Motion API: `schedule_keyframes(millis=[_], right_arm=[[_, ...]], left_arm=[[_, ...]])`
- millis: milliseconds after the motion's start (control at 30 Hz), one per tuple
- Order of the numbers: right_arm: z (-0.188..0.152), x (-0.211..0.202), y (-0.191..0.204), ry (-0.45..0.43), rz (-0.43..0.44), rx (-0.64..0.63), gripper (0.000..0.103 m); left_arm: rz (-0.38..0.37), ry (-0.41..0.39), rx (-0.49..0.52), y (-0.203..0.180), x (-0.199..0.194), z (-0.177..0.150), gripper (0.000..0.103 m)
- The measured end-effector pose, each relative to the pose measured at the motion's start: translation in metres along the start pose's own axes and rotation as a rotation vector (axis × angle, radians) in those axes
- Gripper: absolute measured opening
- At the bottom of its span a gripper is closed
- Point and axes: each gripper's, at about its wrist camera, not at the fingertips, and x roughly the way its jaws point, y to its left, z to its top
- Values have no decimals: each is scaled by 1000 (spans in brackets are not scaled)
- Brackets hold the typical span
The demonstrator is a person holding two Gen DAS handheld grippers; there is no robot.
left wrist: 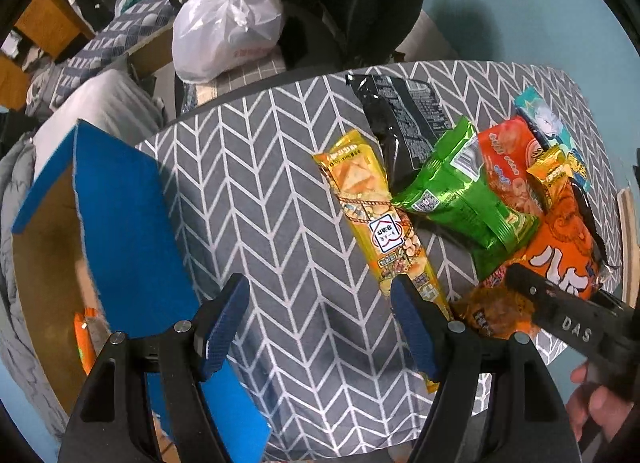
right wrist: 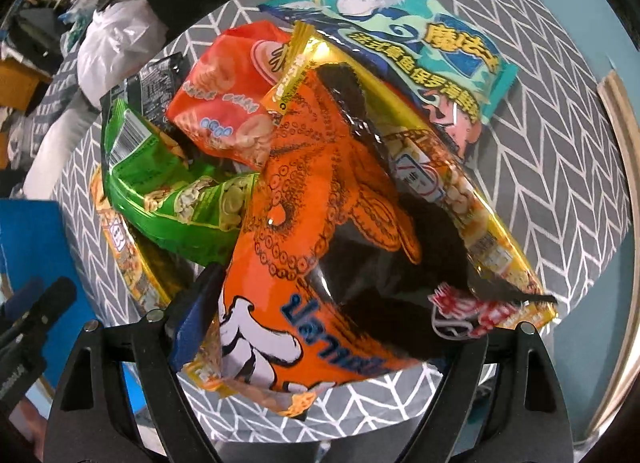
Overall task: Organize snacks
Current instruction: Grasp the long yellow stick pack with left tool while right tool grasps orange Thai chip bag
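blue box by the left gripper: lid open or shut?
Open. The blue box has its flap raised, baring the brown cardboard interior, and an orange packet lies inside.

"DAS" stands on the right tool's arm (left wrist: 576, 329); packet scripts unclear

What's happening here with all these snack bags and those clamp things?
A person is sorting snacks with a hand-held gripper in each hand. The right gripper straddles the orange octopus-print bag atop the pile on the chevron-patterned tablecloth; whether its pads press the bag yet is unclear. The left gripper is open and holds nothing, beside a long yellow cracker pack. A blue box stands open at the left.
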Motion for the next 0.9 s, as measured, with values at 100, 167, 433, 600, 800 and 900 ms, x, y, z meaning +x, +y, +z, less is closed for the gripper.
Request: schedule_keyframes(millis=[100,167,433,600,800,900], right_arm=[[1,-3,4,8,3,-64,66],[0,-6,7,15,-10,-118,63],[-13,-34,-1,23,-134,-399,59],[-24,-37,1,51,-189,-591,59],[-20,-32,4,56,-164,-611,60],[-12,-29,0,51,-126,-565,67]], left_arm=[[-5,15,-22,-4,4,1,75],[-10,26,-39,-7,7,3,77],[-25,57,-101,-20,17,5,80],[-10,81,-120,-33,28,6,80],[15,111,-133,-41,44,7,80],[34,133,-133,-47,55,8,80]])
